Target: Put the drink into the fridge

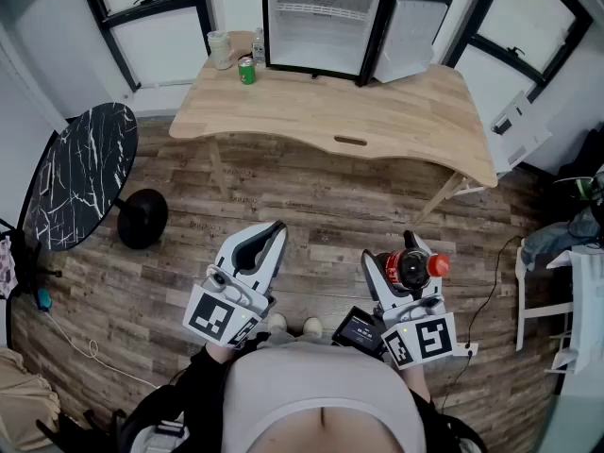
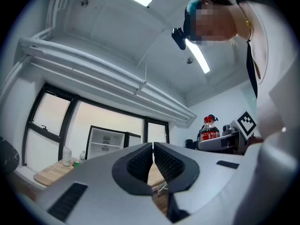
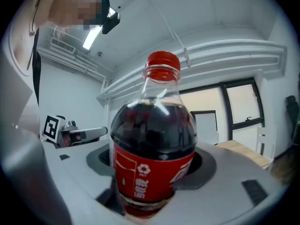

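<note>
Right gripper view shows the right gripper clamped on an upright, red-capped cola bottle. Alongside, the left gripper has its jaws pressed together, empty. Across the wooden floor, the open fridge stands on the desk near a green can.
</note>
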A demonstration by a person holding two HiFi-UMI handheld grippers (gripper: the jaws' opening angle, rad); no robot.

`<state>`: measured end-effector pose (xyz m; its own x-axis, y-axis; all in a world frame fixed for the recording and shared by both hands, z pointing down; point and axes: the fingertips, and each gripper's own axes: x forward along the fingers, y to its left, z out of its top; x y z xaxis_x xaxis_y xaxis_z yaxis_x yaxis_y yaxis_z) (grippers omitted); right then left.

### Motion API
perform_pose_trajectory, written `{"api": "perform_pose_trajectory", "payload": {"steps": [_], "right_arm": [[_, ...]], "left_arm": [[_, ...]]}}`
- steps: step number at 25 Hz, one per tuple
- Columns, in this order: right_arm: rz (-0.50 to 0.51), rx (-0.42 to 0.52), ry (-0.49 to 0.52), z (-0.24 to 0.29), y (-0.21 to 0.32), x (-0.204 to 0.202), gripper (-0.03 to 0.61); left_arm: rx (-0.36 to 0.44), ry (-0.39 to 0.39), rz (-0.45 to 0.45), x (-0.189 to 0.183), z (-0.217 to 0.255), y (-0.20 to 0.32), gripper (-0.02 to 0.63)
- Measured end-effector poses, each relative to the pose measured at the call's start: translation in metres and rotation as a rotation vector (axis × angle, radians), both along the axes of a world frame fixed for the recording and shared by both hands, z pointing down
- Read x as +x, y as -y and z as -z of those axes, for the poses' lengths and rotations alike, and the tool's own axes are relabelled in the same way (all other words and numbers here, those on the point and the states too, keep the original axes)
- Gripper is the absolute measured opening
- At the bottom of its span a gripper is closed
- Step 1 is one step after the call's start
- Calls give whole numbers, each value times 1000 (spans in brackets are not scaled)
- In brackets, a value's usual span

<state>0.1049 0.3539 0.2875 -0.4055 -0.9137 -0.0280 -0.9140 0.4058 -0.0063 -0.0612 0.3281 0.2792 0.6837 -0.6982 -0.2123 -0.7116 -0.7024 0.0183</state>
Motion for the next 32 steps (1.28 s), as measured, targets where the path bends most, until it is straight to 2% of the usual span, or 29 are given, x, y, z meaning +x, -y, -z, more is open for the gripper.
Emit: {"api": "perform_pose_trajectory", "payload": {"steps": [14,19,23,27,32], "right_arm": [[16,-3,-26,-2,8,-10,337],[19,7,-75,-3,9,-14,337],[37,-8,-37,-6,12,-20,337],[26,-6,-76,-8,14,-31,337],[7,-20,-56,-12,17,-43,337]], "left_arm": [[-14,6,-27,0,-7,5,15],[0,14,-30,-3,-4,5,15],[-4,-1,-21,-11,-4,9,15],[-6,-6,-21,-22,-4,12,15],[-4,-7,-36,-33,-7,14,15]]}}
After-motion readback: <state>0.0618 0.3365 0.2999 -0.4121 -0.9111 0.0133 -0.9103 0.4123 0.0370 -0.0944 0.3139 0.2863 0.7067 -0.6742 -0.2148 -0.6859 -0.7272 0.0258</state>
